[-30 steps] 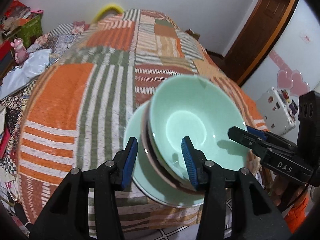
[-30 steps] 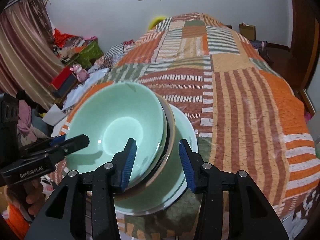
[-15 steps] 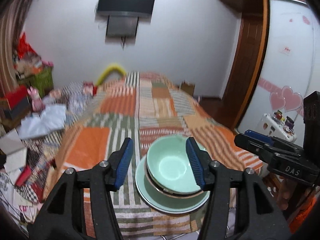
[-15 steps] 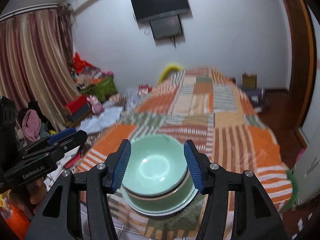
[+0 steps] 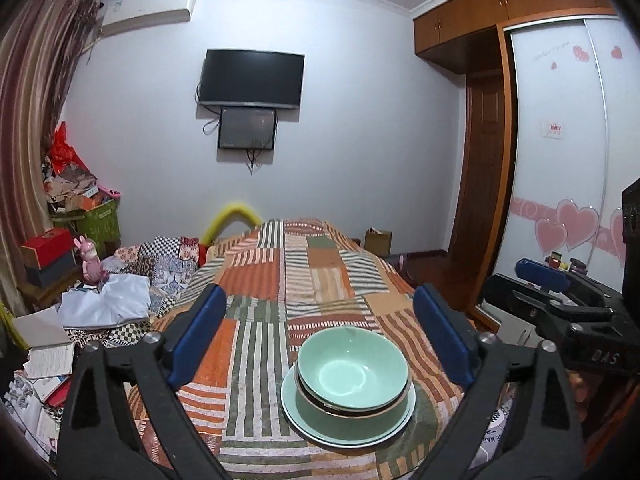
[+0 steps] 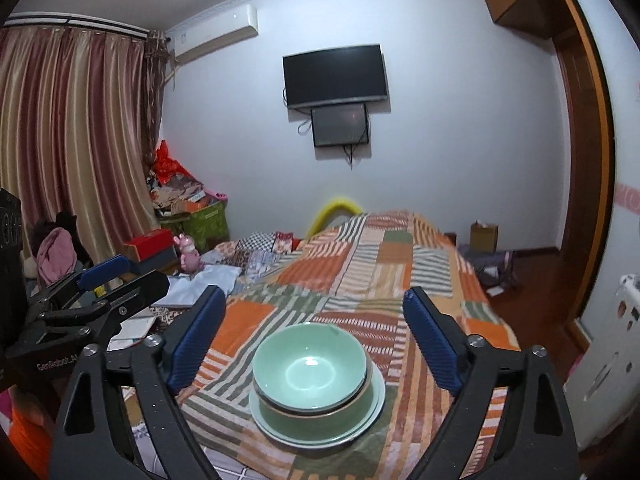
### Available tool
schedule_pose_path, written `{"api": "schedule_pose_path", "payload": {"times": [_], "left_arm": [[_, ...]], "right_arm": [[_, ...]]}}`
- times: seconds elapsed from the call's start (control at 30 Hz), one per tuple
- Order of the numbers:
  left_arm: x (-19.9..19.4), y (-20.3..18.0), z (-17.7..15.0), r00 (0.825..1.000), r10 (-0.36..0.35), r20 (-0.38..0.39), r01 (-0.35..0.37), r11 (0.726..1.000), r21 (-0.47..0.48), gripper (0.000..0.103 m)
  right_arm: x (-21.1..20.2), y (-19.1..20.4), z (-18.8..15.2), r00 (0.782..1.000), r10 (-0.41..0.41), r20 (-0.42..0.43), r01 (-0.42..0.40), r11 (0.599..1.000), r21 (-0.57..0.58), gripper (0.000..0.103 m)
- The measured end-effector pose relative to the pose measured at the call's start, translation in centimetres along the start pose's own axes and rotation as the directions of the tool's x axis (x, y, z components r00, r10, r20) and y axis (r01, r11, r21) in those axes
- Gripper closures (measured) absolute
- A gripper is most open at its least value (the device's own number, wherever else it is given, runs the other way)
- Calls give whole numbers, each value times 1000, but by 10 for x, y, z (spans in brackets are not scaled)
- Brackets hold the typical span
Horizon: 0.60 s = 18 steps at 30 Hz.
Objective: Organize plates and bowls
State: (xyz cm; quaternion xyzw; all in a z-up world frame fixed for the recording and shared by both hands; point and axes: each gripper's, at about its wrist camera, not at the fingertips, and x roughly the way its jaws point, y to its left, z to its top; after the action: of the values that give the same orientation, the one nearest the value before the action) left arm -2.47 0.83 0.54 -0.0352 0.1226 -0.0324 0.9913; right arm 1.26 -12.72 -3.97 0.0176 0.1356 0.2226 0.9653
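Observation:
A pale green bowl (image 5: 353, 372) sits nested in a darker-rimmed bowl (image 5: 352, 410) on a pale green plate (image 5: 304, 416), at the near end of a patchwork-covered bed (image 5: 256, 320). The same bowl (image 6: 310, 368) and plate (image 6: 280, 428) show in the right wrist view. My left gripper (image 5: 324, 334) is open and empty, drawn back above the stack. My right gripper (image 6: 316, 332) is open and empty, also held back from it. Each gripper shows at the edge of the other's view.
The bed's near edge (image 6: 280, 464) lies just below the stack. Clutter, boxes and papers (image 5: 52, 320) fill the floor to the left. A wardrobe with sliding doors (image 5: 560, 200) stands to the right. A TV (image 5: 251, 78) hangs on the far wall.
Both grippers have pulled back and up from the bowl stack and opened wide. The stack stays on the bed.

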Motion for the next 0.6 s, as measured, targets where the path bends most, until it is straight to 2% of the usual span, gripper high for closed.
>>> {"api": "schedule_pose_path", "payload": {"times": [0.17, 0.6], "left_arm": [[-8, 0, -1, 999, 16, 41, -17, 1000, 2, 0], [-13, -7, -1, 998, 23, 61, -24, 1000, 9, 0]], "right_arm": [[-6, 3, 1, 999, -21, 43, 22, 1000, -8, 0], [-12, 2, -2, 998, -27, 54, 27, 1000, -2, 0]]}}
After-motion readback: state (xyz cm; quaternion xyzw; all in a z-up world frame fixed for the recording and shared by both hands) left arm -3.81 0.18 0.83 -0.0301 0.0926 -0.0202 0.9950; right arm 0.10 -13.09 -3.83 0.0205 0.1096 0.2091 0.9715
